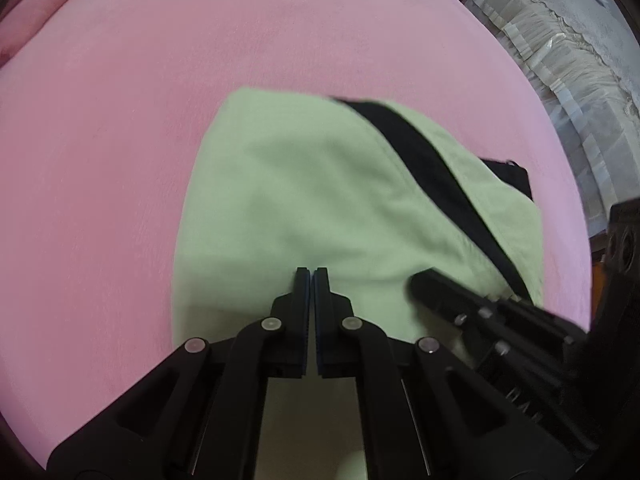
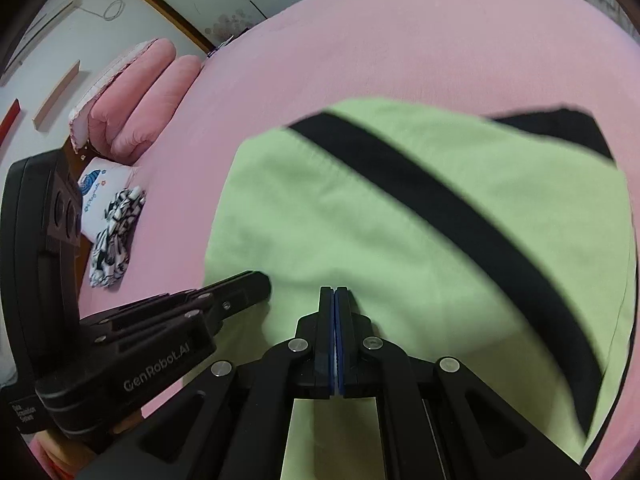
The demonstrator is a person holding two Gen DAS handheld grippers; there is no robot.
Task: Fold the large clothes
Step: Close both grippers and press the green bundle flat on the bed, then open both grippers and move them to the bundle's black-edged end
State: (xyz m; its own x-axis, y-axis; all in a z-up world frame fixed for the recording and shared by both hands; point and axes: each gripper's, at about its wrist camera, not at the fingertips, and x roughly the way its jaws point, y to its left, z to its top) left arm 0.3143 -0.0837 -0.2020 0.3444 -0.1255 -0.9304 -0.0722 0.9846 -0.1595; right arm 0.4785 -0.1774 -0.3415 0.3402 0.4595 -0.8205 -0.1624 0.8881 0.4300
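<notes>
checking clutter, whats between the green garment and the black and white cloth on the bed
Only bare pink bedsheet lies between the green garment and the black and white cloth, seen in the right wrist view.

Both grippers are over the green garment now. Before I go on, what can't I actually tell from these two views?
- Green garment, near edge: both views, hidden under the gripper bodies.
- Whether the left gripper or right gripper pinches cloth: jaws shut, but the tips are blurred against the fabric.
- Garment type and its far right edge: right wrist view, cut off by the frame; black stripe smeared.
- Striped cloth: small, partly hidden.
</notes>
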